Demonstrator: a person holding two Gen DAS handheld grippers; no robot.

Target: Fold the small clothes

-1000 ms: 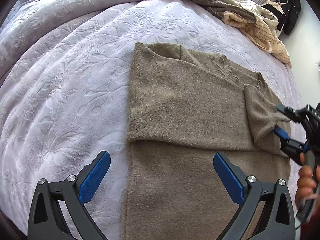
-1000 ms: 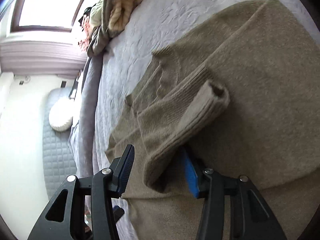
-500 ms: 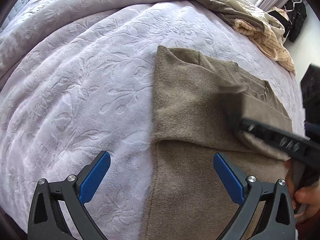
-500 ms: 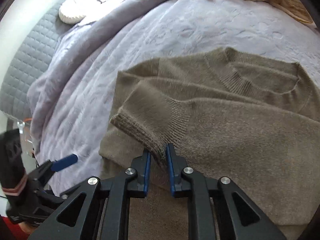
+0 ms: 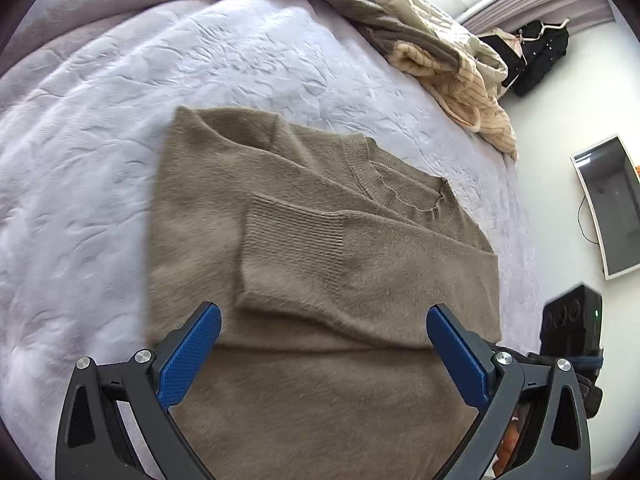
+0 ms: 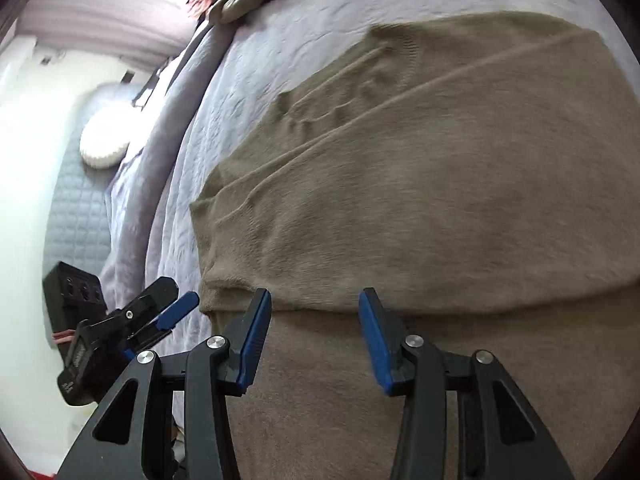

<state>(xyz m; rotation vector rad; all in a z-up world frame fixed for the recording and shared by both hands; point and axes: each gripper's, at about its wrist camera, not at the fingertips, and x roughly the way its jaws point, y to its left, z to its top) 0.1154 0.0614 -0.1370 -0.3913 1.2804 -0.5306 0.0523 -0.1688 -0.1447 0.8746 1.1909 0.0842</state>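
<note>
An olive-brown knit sweater [image 5: 320,380] lies flat on the lavender bedspread [image 5: 100,160], neckline away from me. A sleeve is folded across its chest, with the ribbed cuff [image 5: 292,240] on top. My left gripper [image 5: 322,316] hovers over the lower body of the sweater, open wide with nothing between its blue pads. In the right wrist view the sweater [image 6: 440,200] fills the frame. My right gripper [image 6: 315,300] stands just above the folded sleeve's edge with its jaws opening and nothing between them. The left gripper [image 6: 160,312] shows at the left of that view.
A heap of cream and olive clothes [image 5: 440,48] lies at the far right of the bed. A flat screen [image 5: 608,204] leans by the white wall past the bed's right edge. A round white cushion [image 6: 104,144] rests against the quilted headboard [image 6: 76,216].
The right gripper closed on the sleeve, carried it across the sweater's chest, then let go and drew back. The left gripper swung right, over the sweater.
</note>
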